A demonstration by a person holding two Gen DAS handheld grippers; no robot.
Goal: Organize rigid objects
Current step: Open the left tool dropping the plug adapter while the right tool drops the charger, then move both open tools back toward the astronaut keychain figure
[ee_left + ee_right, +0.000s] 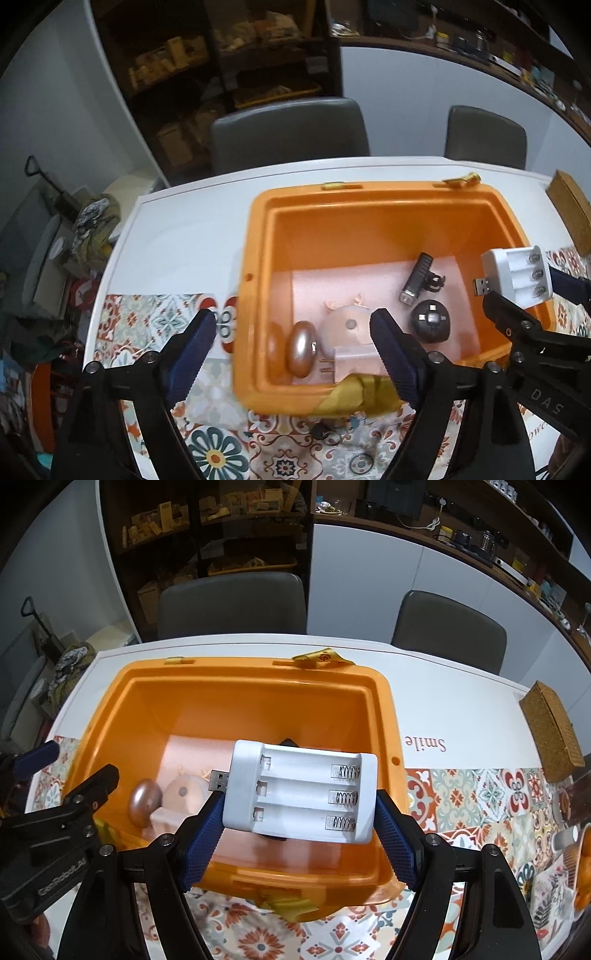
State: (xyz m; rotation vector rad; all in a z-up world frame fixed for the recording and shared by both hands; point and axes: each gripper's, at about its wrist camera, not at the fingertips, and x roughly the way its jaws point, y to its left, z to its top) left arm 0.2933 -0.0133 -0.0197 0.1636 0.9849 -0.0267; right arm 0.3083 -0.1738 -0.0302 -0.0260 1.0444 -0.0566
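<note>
Centrally, a white table (443, 672) is being taken up by an orange bin (384, 709), which is resting partly on a patterned tile-print mat (480, 797). Two grey chairs (232, 602) are being seen behind the table's far edge, and a woven brown box (550, 731) is lying on the table well to the right of the bin.

Inside the bin, a pink foam sheet (351, 284) is being used as lining, and several things are lying on it: a pale pink round gadget (343, 328), a metallic pink egg-shaped object (302, 349) just left of it, a pink plug adapter (351, 363) in front, a black round device (430, 321) and a black clip light (419, 277) further right.

A white battery charger (303, 794), with three vacant slots and a USB plug pointing left, is being held above the bin's interior by the right gripper (301, 834); its blue-padded fingers (205, 838) are being pressed against the charger's two sides.

The left gripper (295, 354) is being held over the bin's near left corner with its fingers spread wide apart and nothing between them.
</note>
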